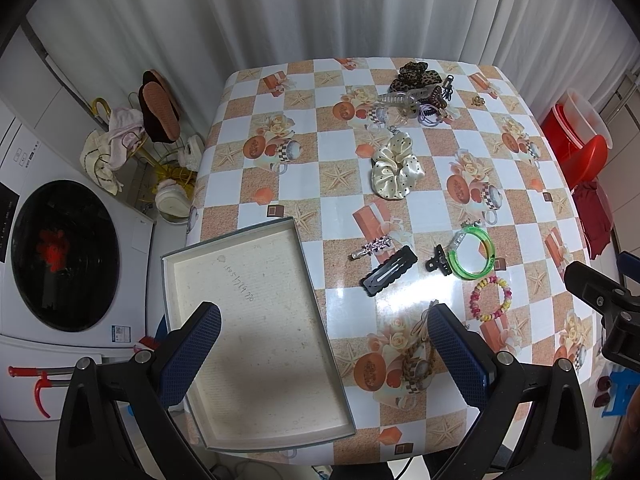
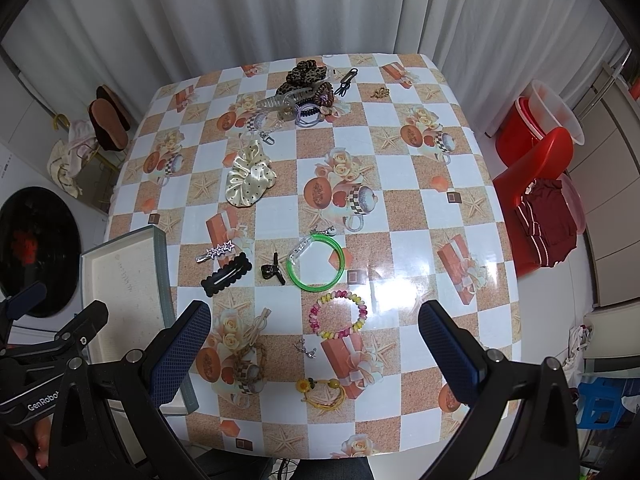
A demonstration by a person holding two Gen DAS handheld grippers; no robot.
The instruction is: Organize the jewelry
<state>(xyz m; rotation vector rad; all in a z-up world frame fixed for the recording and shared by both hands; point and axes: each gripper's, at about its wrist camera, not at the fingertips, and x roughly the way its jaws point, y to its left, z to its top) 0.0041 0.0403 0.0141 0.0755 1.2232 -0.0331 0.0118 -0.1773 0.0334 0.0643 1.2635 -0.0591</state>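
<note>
Lying scattered over checkered starfish-print tablecloth point(image 2: 400, 216): cream polka-dot satin scrunchie point(image 2: 249, 179) at 11 o'clock, translucent green bangle point(image 2: 317, 263) at centre, pastel beaded bracelet point(image 2: 339, 313) just below it, black scalloped snap clip point(image 2: 227, 275) and silver star barrette point(image 2: 215, 253) at 9 o'clock. Shallow grey-rimmed cardboard box lid point(image 1: 256, 312) sat empty at table's left edge. Left gripper point(image 1: 324, 344) hovered with fingers spread wide, holding nothing; right gripper point(image 2: 314, 344) likewise spread, empty.
</note>
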